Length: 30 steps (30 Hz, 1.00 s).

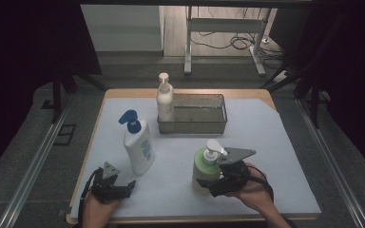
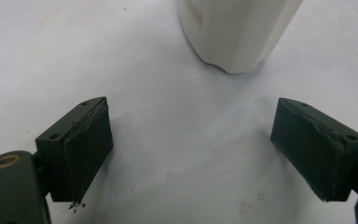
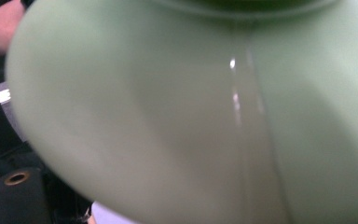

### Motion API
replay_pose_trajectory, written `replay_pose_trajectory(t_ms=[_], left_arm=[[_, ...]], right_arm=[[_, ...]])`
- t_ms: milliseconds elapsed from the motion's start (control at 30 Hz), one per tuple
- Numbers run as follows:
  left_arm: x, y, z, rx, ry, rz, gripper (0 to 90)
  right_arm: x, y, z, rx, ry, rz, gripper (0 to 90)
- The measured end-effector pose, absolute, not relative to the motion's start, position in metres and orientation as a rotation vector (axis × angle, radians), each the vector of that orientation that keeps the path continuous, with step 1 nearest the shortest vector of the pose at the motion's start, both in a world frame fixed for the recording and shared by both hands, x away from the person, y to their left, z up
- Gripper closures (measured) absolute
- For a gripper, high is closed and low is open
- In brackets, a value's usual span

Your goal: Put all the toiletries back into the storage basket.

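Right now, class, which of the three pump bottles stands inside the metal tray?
The small cream bottle with the white pump, at the left end of the metal tray. The blue-pumped white bottle and green bottle stand on the table's white sheet.

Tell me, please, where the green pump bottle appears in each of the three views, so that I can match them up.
High view: the green pump bottle stands front right on the white sheet, against the right gripper.
Left gripper view: not in it; the bottle base at the top is white.
Right gripper view: its green wall spreads close across the picture.
Shared landmark: the white sheet, also under the left gripper.
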State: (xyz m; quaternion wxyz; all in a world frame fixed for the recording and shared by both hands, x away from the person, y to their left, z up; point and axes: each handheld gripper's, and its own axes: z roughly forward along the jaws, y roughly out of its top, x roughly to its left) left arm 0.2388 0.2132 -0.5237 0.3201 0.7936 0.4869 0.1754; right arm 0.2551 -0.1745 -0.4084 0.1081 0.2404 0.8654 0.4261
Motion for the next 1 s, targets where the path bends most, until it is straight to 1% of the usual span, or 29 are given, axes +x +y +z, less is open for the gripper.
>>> replay_pose_trajectory(t_ms=[1000], left_arm=[[0.239,0.213,-0.524,2.085,1.276,0.464,12.2]], right_arm=[[0.326,-0.158,-0.371,0.818,2.438,1.215,11.4]])
